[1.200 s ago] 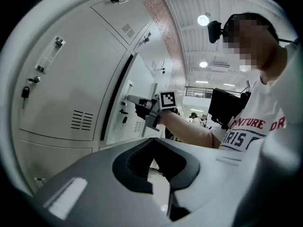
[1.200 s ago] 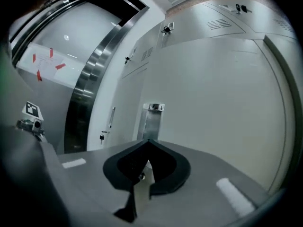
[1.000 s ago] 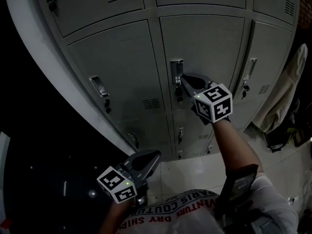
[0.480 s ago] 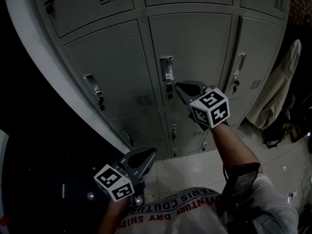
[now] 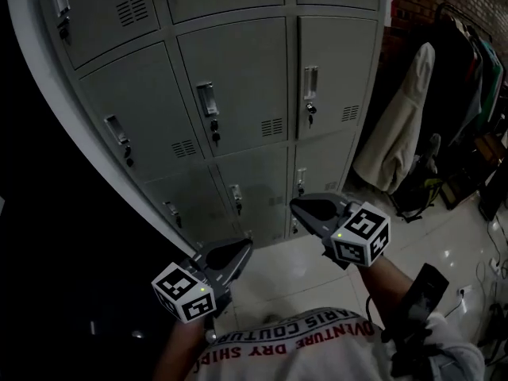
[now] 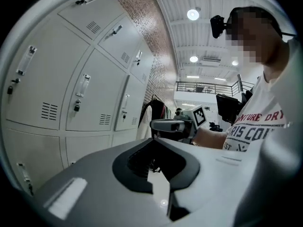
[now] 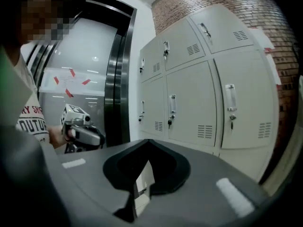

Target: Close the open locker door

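A bank of grey lockers [image 5: 238, 78] fills the upper head view, and every door I see lies flush with its frame. The middle door [image 5: 234, 82] carries a metal handle [image 5: 208, 99] with a lock below it. My right gripper [image 5: 295, 205] hangs low in front of the lockers, well clear of them, its jaws shut and holding nothing. My left gripper [image 5: 244, 247] is lower left, near my body, also shut and empty. The lockers [image 7: 194, 103] and left gripper [image 7: 80, 129] show in the right gripper view, whose own jaws [image 7: 147, 142] are together. The left gripper [image 6: 152, 141] view shows the right gripper [image 6: 173, 125].
A pale coat [image 5: 397, 125] hangs on a rack right of the lockers, against a brick wall [image 5: 413, 6]. Dark bags [image 5: 417, 193] lie on the glossy tiled floor [image 5: 294, 268]. A dark door frame [image 7: 116, 79] stands left of the lockers.
My right gripper has drawn back from the middle locker's handle and dropped toward my body. The view has backed away and swung right, bringing the coat rack in. The left gripper has barely moved.
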`<state>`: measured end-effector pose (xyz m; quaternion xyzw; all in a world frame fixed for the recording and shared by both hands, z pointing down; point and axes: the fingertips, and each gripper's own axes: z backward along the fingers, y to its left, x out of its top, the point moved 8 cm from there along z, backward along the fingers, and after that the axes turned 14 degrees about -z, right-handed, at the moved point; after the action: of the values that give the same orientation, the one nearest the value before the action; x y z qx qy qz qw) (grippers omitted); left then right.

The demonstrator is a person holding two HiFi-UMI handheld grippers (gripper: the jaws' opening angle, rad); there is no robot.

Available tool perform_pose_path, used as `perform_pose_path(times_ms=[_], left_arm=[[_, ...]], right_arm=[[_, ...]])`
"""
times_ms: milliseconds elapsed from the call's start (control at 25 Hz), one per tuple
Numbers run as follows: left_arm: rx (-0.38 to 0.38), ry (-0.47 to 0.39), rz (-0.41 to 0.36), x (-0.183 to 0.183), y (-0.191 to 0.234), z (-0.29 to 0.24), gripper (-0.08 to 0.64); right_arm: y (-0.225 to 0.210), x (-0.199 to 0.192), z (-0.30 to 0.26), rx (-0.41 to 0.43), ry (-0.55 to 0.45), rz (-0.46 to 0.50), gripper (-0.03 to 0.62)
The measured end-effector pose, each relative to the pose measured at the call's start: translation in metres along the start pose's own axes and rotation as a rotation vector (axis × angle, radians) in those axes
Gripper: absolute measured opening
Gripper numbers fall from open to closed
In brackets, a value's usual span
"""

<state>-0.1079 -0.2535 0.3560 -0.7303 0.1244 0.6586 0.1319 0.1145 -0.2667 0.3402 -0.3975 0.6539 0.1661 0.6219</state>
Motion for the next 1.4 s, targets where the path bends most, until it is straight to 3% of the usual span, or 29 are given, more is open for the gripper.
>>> perform_pose_path(times_ms=[280, 520, 920, 1400], left_arm=[[-0.032, 0.019, 0.007, -0.013, -0.16, 0.008, 0.002], [-0.026, 0.025, -0.014, -0.012, -0.249, 0.024, 0.002], [-0.028, 0.019, -0.074, 0.01, -0.288, 0.059, 0.002], [-0.024, 0.031, -0.083, 0.013, -0.31, 0.075, 0.002]], right_arm=[[0.09, -0.09, 0.165, 0.061, 0.058, -0.098, -0.005], [0.14, -0.129, 0.244, 0.116, 0.052, -0.201, -0.005], [0.199, -0.123, 0.258, 0.158, 0.027, -0.147, -0.005], [0.219, -0.12, 0.258, 0.188, 0.053, -0.105, -0.005]])
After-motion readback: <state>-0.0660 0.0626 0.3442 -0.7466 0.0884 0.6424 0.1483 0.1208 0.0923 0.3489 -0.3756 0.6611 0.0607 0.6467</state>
